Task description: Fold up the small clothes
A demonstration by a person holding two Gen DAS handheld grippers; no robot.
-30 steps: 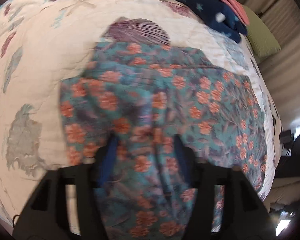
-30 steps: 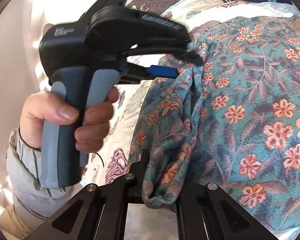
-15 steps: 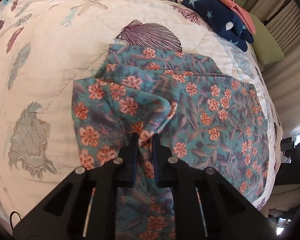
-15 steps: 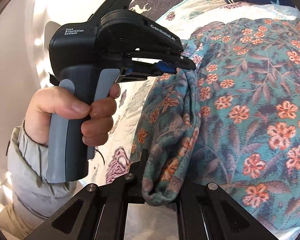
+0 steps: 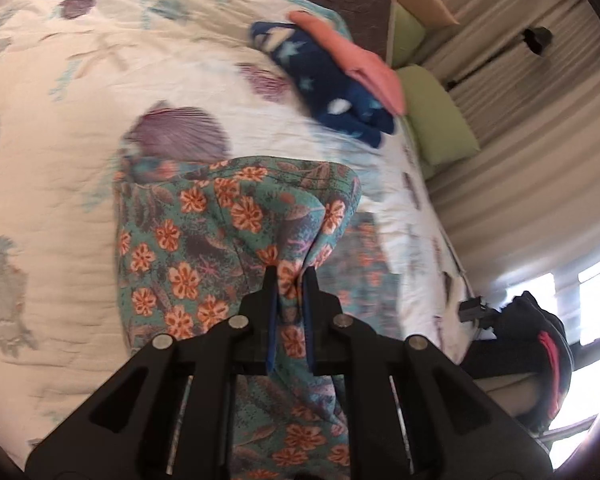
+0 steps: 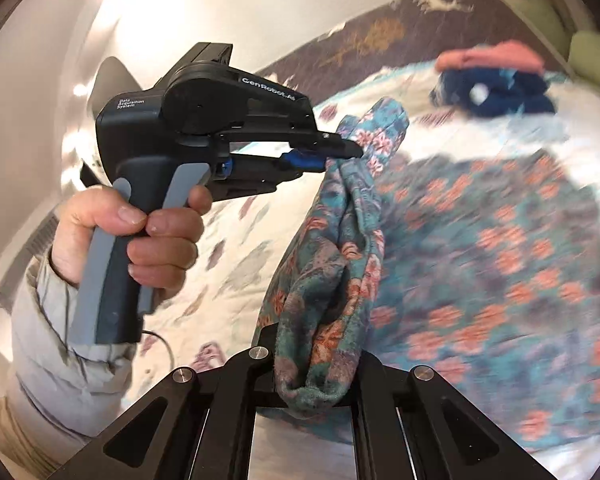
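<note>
Hanging bunched from both tongs, the teal floral garment (image 5: 204,240) drapes.

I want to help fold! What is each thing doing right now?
Floral garment: one edge lifted off the quilt, pinched by both claws.
Left claw: shut on the garment.
Right claw: shut on the garment.
Navy star clothes: folded, pink piece on top.

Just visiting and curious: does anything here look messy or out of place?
Nothing damaged or spilled. The floral garment is bunched and lifted off the quilt because both tools, left and right, pinch its edge mid-fold.
</note>
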